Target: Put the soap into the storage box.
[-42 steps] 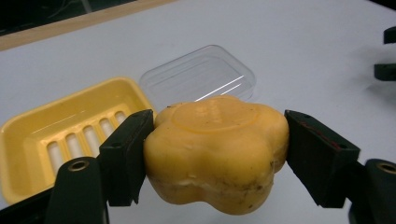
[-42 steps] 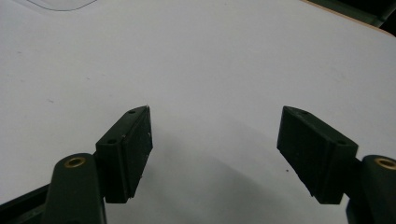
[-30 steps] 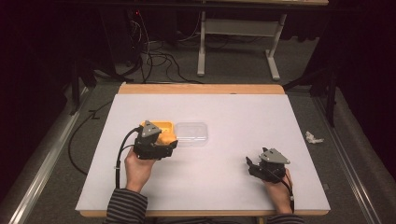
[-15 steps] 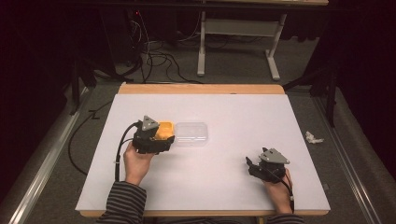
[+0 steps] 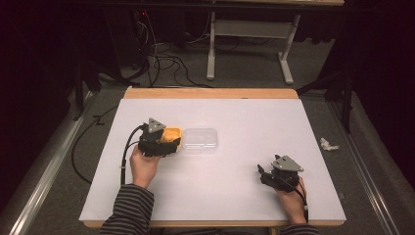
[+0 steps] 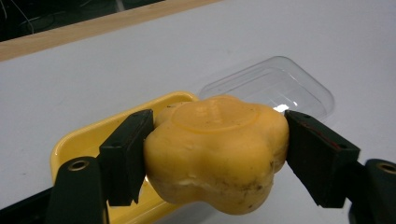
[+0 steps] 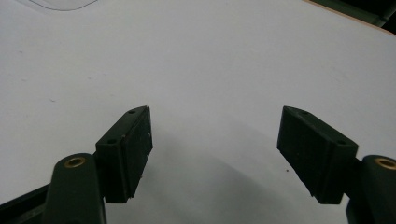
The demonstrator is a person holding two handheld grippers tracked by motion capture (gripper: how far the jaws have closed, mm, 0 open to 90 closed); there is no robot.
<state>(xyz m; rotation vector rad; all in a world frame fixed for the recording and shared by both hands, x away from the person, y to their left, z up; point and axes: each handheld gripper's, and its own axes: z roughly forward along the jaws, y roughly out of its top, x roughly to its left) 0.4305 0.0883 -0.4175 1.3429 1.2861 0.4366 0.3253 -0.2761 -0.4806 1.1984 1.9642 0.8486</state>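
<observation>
My left gripper (image 6: 215,158) is shut on a yellow flower-shaped soap bar (image 6: 215,154), held just above a yellow soap dish (image 6: 88,140). In the high view the left gripper (image 5: 165,144) sits over the yellow dish (image 5: 174,132) at the table's left centre. A clear plastic lid (image 5: 199,140) lies flat on the table right beside the dish, and the lid (image 6: 275,86) shows past the soap. My right gripper (image 5: 262,174) rests low at the front right, open, with bare white table between its fingers (image 7: 128,149).
The white table top (image 5: 244,117) has a wooden strip (image 5: 210,93) along its far edge. Cables and a grey table stand lie on the floor beyond. A crumpled white scrap (image 5: 329,144) lies on the floor right of the table.
The left gripper has moved slightly away from me and to the right with the soap, over the yellow dish. The right gripper has stayed put.
</observation>
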